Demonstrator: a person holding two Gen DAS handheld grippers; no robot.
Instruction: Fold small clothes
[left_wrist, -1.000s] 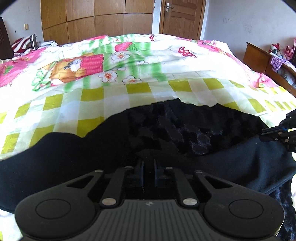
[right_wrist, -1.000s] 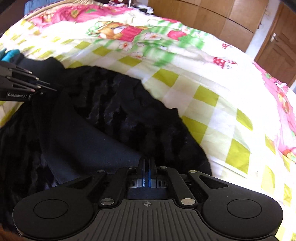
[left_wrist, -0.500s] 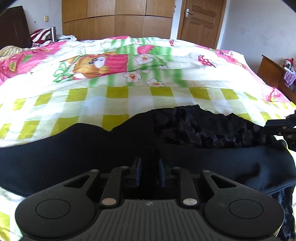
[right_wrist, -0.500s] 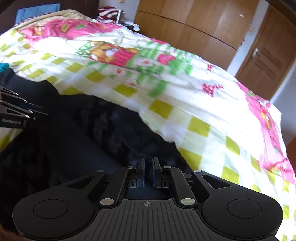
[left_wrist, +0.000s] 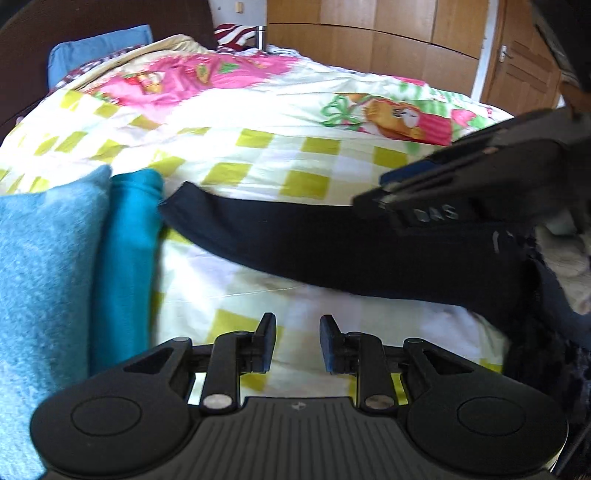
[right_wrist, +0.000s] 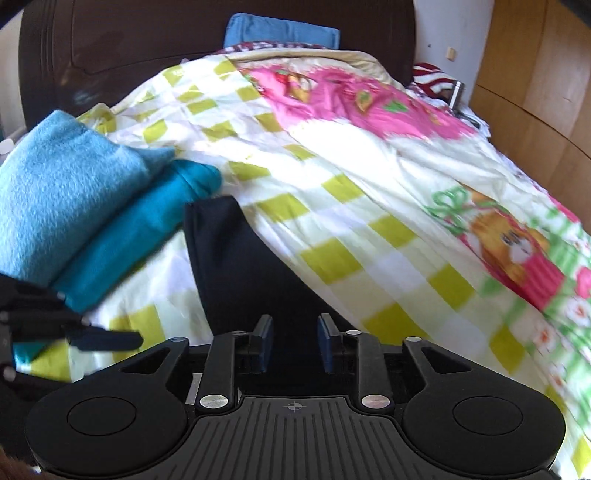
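Both your left gripper (left_wrist: 297, 341) and right gripper (right_wrist: 294, 341) gape empty; next regrasp the dark garment (left_wrist: 332, 243), centre frame, to fold again.

One dark garment (left_wrist: 332, 251), two blue folded cloths (left_wrist: 44, 258), two tools (left_wrist: 297, 343)

A black garment (right_wrist: 236, 258) lies in a long folded strip across a checked and cartoon-print quilt (right_wrist: 369, 192), its far end near two folded blue cloths, one light (right_wrist: 62, 195) and one teal (right_wrist: 147, 229). The right gripper (right_wrist: 294, 341) sits over the near end of the strip, its jaws apart with dark fabric between them. The left gripper's fingers (right_wrist: 107, 338) enter from the left edge. A dark headboard (right_wrist: 184, 40) and wooden wardrobe (right_wrist: 543, 85) stand behind.
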